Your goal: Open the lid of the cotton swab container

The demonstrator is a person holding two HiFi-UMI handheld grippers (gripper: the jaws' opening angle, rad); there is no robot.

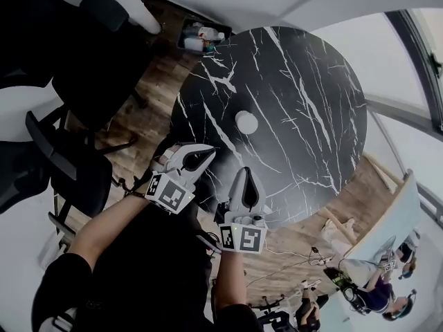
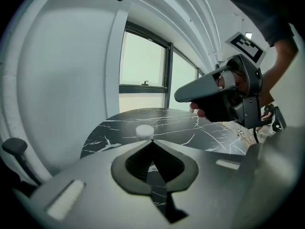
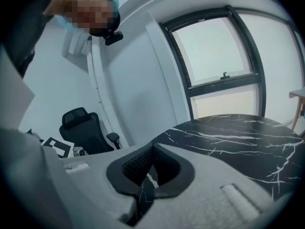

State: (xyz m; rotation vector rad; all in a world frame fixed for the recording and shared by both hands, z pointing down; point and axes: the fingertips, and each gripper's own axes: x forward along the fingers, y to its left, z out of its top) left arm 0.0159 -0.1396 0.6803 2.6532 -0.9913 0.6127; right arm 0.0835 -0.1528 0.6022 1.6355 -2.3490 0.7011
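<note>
Only the head view took in the whole layout. The round black marble table [image 1: 297, 102] had the white cotton swab container [image 1: 246, 122] standing alone near its middle. The left gripper [image 1: 206, 152] and right gripper [image 1: 243, 176] were both held off the table's near edge, well apart from the container. That view alone also showed an open dark tray [image 1: 184, 41] on the wooden floor [image 1: 156, 81] past the table's far left edge. The tray held a few small white and red items, too small to name.

The left gripper view looked low across the tabletop [image 2: 190, 123]. The cotton swab container [image 2: 144, 131] sat just beyond the tips of the left gripper [image 2: 152, 140], whose jaws were pressed together with nothing between them. The right gripper [image 2: 183, 97] hung to the right, above the table, in the person's hand [image 2: 205, 112]. The container was closed, so nothing inside it could be seen.

The right gripper view missed the container altogether. It showed the right gripper [image 3: 152, 145] with its jaws pressed together and empty, the table's surface [image 3: 238, 142] stretching right, and a black office chair [image 3: 83, 128] far to the left. A large window [image 3: 224, 56] stood beyond the table.
</note>
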